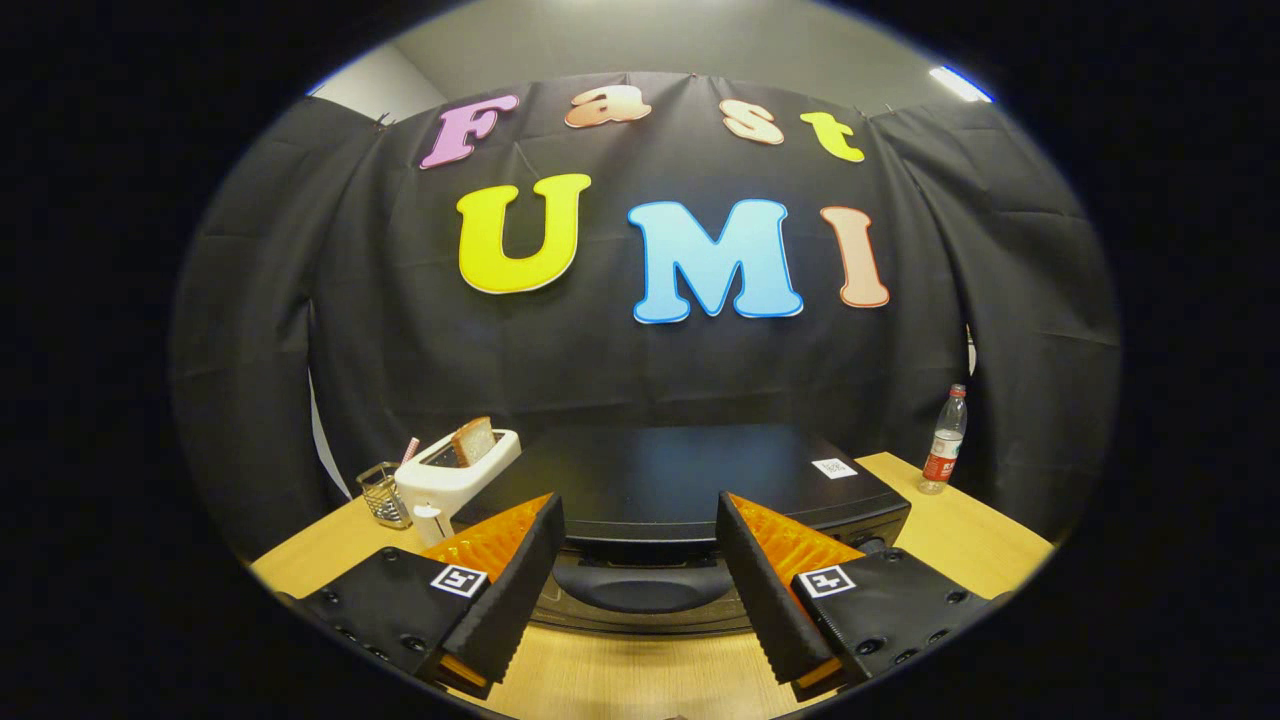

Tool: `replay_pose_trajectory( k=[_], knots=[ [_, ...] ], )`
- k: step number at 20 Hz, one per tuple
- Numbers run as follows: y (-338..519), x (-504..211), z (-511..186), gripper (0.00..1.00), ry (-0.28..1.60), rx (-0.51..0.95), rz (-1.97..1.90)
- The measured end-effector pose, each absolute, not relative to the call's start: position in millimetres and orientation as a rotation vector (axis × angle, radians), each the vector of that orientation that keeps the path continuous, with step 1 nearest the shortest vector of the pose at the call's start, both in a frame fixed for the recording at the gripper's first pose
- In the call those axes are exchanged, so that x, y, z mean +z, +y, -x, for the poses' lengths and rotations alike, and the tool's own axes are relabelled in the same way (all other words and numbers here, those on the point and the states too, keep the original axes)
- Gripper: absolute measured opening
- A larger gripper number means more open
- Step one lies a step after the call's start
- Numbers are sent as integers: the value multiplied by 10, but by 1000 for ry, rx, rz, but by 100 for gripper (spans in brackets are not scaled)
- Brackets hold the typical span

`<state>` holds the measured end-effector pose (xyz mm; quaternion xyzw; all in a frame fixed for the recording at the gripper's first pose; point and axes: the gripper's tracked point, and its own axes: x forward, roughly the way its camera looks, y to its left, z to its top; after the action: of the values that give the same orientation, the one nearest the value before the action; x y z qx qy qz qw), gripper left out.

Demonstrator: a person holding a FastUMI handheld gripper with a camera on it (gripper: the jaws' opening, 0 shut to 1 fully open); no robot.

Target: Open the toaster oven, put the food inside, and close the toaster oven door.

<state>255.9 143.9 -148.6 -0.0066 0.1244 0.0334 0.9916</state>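
Observation:
A black toaster oven [690, 480] stands on the wooden table [960, 540] just ahead of me, seen from above its top. Its door looks shut, and the curved door handle [640, 588] lies between and just beyond my fingers. My gripper [640, 510] is open, with nothing between its fingers, hovering a little above and in front of the handle. To the left of the oven a white pop-up toaster [455, 475] holds a slice of bread [473, 441] standing upright in its slot.
A small wire basket [383, 494] sits left of the white toaster near the table's edge. A plastic water bottle [944, 440] stands at the right back of the table. Black cloth walls close the booth behind.

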Motion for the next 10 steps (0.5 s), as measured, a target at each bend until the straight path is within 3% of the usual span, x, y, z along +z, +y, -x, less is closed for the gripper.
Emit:
replay_pose_trajectory(
  k=[10],
  knots=[
    [1309,-1794,-2663,98,321,9,-9]
  ],
)
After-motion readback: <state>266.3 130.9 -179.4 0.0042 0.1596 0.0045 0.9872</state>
